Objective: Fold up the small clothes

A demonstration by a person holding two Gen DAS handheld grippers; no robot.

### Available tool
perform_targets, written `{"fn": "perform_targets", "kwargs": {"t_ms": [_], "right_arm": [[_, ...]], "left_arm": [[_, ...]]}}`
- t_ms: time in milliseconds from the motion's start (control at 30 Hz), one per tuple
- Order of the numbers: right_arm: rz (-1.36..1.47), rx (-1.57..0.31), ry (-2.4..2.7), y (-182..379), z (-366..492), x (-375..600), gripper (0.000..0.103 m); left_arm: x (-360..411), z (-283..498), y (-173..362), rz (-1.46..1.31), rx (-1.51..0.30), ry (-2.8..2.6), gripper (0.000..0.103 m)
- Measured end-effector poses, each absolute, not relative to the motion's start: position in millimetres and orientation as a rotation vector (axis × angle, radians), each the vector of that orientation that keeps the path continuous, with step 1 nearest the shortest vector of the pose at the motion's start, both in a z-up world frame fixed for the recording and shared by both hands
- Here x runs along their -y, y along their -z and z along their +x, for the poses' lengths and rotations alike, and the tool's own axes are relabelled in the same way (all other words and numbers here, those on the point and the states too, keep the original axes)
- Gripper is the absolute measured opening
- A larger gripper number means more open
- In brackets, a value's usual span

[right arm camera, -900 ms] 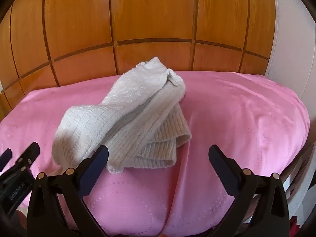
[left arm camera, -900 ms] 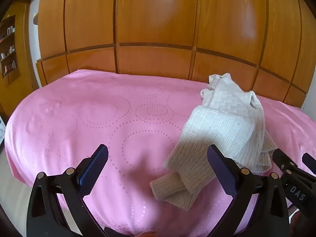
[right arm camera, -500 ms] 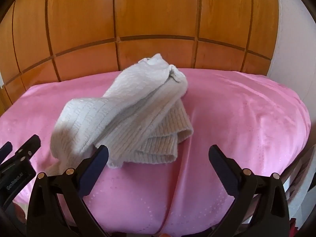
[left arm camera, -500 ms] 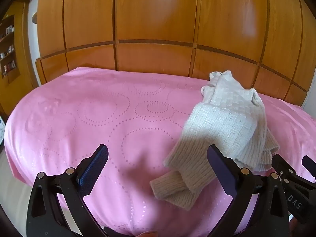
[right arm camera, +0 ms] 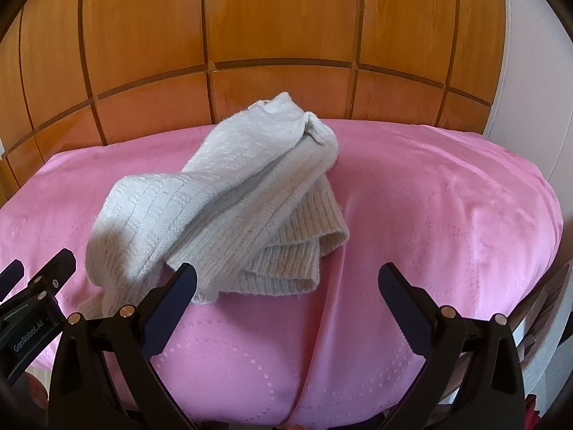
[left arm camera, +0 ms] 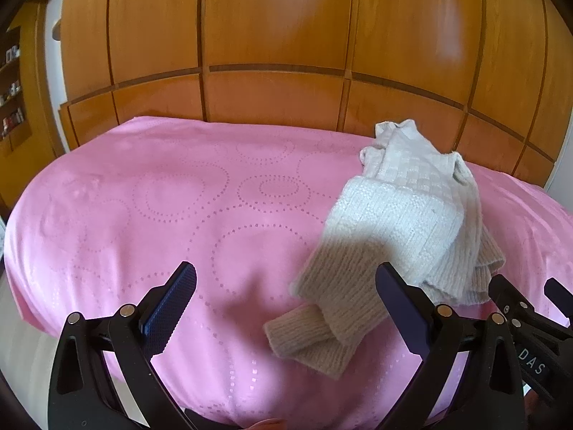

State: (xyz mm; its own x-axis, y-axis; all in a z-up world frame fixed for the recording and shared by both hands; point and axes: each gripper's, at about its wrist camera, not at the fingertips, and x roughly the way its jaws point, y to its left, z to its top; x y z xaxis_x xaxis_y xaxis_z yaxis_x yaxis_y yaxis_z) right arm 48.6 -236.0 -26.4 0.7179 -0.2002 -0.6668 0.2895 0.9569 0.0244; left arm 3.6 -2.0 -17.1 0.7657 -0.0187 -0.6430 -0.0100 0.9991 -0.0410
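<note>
A cream knitted sweater [left arm camera: 401, 229] lies bunched in a loose heap on the pink bedspread [left arm camera: 179, 208], right of centre in the left wrist view. One ribbed cuff [left arm camera: 304, 333] sticks out toward me. The sweater also shows in the right wrist view [right arm camera: 229, 193], left of centre. My left gripper [left arm camera: 286, 301] is open and empty, above the bed's near edge, with the cuff between its fingers. My right gripper [right arm camera: 286, 297] is open and empty, just right of the sweater's near hem. Each gripper shows at the edge of the other's view.
Wooden wardrobe doors [left arm camera: 272, 36] stand right behind the bed. A shelf unit [left arm camera: 10, 82] is at the far left. A white wall [right arm camera: 530, 53] is at the right. The pink cover [right arm camera: 447, 197] spreads out to the sweater's right.
Both grippers have risen and pulled back slightly, so the sweater sits a little lower in each view. The sweater itself has not moved and the jaws stay open.
</note>
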Motion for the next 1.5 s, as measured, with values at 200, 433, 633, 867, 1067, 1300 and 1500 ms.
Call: {"fn": "perform_targets", "kwargs": {"t_ms": [200,433,633,867,1067,1300,1500], "right_arm": [[0.121,-0.704,0.275,26.4,46.4,234.6,0.101],[0.116,-0.706,0.257,28.0,44.3,229.6,0.101],[0.142,-0.657,0.207,19.7,28.6,227.9,0.101],[0.213,-0.592,0.136,15.6,-1.9,237.4,0.101],[0.24,-0.645,0.02,20.7,0.6,226.5,0.101],[0.195,-0.658,-0.037,20.3,1.1,213.5,0.101],[0.236,-0.655,-0.004,19.5,8.4,230.0,0.101]], "left_arm": [[3.5,2.0,17.0,-0.025,-0.694,0.006,0.099],[5.7,3.8,16.9,-0.018,-0.697,0.0,0.099],[4.5,2.9,15.9,-0.02,-0.693,-0.006,0.099],[1.1,2.6,14.5,-0.031,-0.692,-0.005,0.099],[-0.9,1.4,11.5,-0.036,-0.685,-0.002,0.099],[1.2,4.9,10.8,-0.04,-0.688,-0.009,0.099],[-1.1,4.3,11.6,-0.036,-0.688,-0.014,0.099]]}}
